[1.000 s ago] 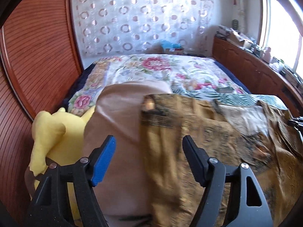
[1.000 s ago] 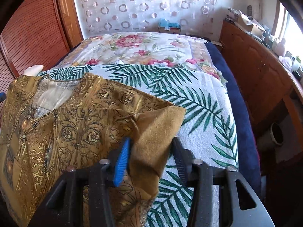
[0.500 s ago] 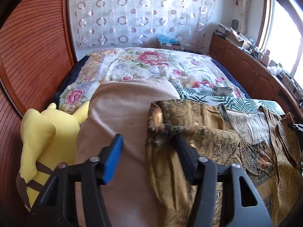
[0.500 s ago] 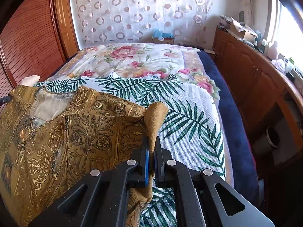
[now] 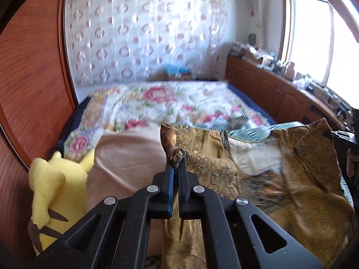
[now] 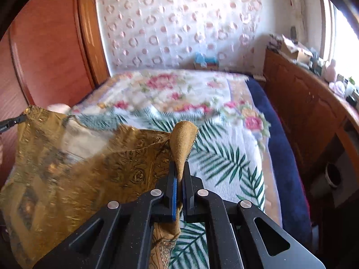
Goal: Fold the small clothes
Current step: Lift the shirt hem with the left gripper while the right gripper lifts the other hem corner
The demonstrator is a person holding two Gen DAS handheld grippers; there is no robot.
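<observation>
A gold patterned garment (image 5: 264, 163) with a pale lining hangs stretched between my two grippers above the bed. My left gripper (image 5: 177, 168) is shut on its left upper corner, which sticks up past the fingertips. My right gripper (image 6: 179, 170) is shut on the opposite corner of the garment (image 6: 74, 168), whose plain tan inside shows there. Each gripper shows small at the far edge of the other's view, the right gripper (image 5: 343, 134) and the left gripper (image 6: 9, 123).
A tan pillow (image 5: 128, 157) and a yellow plush toy (image 5: 53, 186) lie at the left. The bed has a palm-leaf cover (image 6: 228, 159) and a floral quilt (image 6: 170, 89). A wooden wardrobe (image 5: 33, 71) stands left, wooden cabinets (image 6: 309, 112) right.
My left gripper has shut on the garment's corner. Both grippers have risen, lifting the garment off the bed and stretching it between them.
</observation>
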